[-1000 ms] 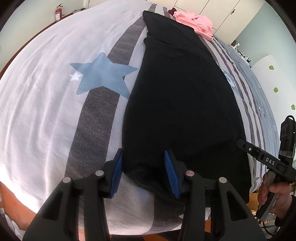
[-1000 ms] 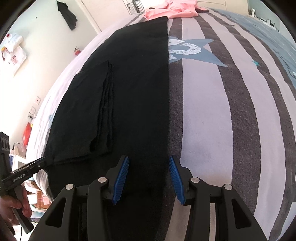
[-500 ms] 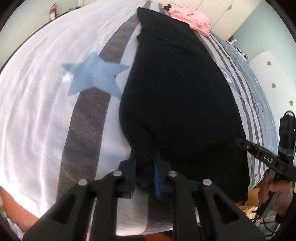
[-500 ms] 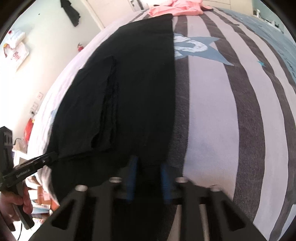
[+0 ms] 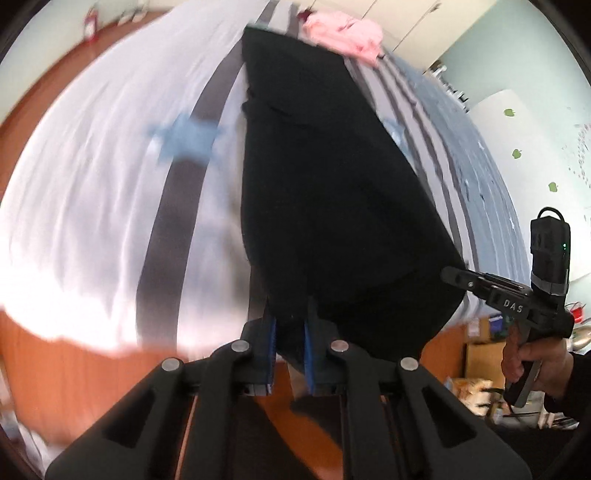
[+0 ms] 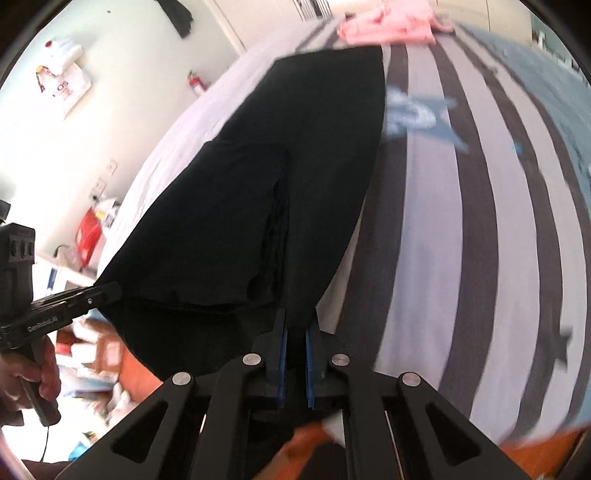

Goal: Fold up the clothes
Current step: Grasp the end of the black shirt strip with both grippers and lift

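Observation:
A long black garment (image 5: 332, 184) (image 6: 288, 166) lies lengthwise on the striped bed, one side folded over itself. Its near hem is raised off the mattress. My left gripper (image 5: 290, 321) pinches the hem's left corner; its jaws are still closing, with black cloth between the blue pads (image 5: 272, 332). My right gripper (image 6: 295, 325) grips the right corner the same way, its jaws closing on the cloth too. Each gripper shows in the other's view, held by a hand: the right gripper (image 5: 456, 276) and the left gripper (image 6: 109, 290).
A pink garment (image 5: 347, 35) (image 6: 391, 22) lies crumpled at the bed's far end. The bed sheet (image 5: 92, 166) (image 6: 480, 221) has grey stripes and blue stars. A wooden floor (image 5: 55, 369) lies below the bed's near edge. A fire extinguisher (image 6: 195, 83) stands by the wall, with clutter (image 6: 96, 354) nearby.
Both grippers went from open around the hem corners to pinching them, then rose and pulled back, lifting the near end of the black garment off the bed.

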